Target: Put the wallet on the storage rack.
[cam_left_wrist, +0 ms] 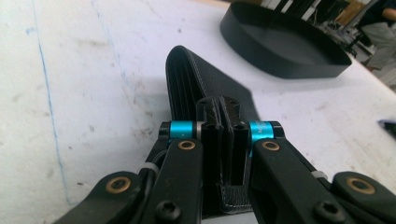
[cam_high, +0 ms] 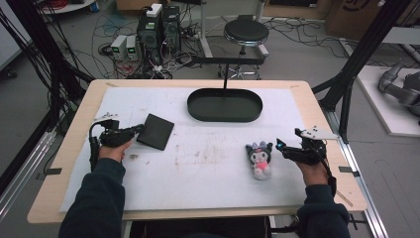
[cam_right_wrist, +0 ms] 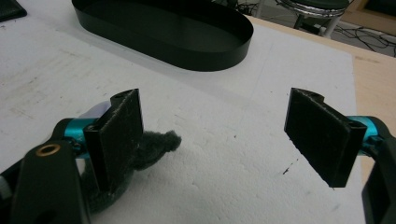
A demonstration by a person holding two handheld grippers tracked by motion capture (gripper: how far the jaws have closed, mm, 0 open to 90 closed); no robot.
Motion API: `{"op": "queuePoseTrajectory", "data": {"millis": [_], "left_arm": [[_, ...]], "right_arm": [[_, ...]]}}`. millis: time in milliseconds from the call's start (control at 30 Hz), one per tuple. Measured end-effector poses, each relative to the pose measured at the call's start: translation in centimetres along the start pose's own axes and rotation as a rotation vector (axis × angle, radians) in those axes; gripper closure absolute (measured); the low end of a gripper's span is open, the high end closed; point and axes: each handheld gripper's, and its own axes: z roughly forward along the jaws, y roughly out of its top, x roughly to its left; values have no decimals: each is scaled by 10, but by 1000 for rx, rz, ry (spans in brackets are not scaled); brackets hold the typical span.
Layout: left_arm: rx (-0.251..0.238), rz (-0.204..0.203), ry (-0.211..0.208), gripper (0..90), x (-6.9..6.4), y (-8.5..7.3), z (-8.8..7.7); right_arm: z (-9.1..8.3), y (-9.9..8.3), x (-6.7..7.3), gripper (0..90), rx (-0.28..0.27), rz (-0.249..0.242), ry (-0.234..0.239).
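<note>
A flat black wallet (cam_high: 157, 132) lies on the white mat (cam_high: 208, 168) at the left. My left gripper (cam_high: 140, 129) is shut on its near edge. In the left gripper view the two jaws pinch the wallet's (cam_left_wrist: 191, 79) stitched edge, which lifts slightly off the mat. A small plush toy (cam_high: 260, 159) with dark ears and a pink front lies at the right. My right gripper (cam_high: 280, 146) stands open just right of it. In the right gripper view (cam_right_wrist: 215, 128) the plush's dark ear (cam_right_wrist: 161, 142) shows beside the left jaw, with nothing between the pads.
A black oval tray (cam_high: 197, 110) sits at the back middle of the mat, seen too in the left gripper view (cam_left_wrist: 280, 58) and the right gripper view (cam_right_wrist: 196, 58). Beyond the table stand a stool (cam_high: 246, 31), computer boxes (cam_high: 159, 29) and cables.
</note>
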Motion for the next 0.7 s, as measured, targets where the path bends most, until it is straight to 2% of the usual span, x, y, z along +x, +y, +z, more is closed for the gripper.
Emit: {"op": "queuePoseTrajectory", "data": {"millis": [100,200,267,333,400,700], "left_arm": [[-36,8,5,875,-2,9,-9],[-72,49,24,876,-8,21,-18],[-89,91,34,876,-14,30,-25],[-87,131,41,876,-20,35,-29],[-74,147,36,876,-25,35,-29],[0,214,-27,876,-56,18,-16]], "right_arm": [[0,0,0,199,0,2,-1],[0,0,1,199,1,1,1],[0,0,1,199,1,-2,2],[1,1,1,199,1,-1,2],[1,1,1,199,1,-5,3],[1,1,2,199,4,-4,7]]}}
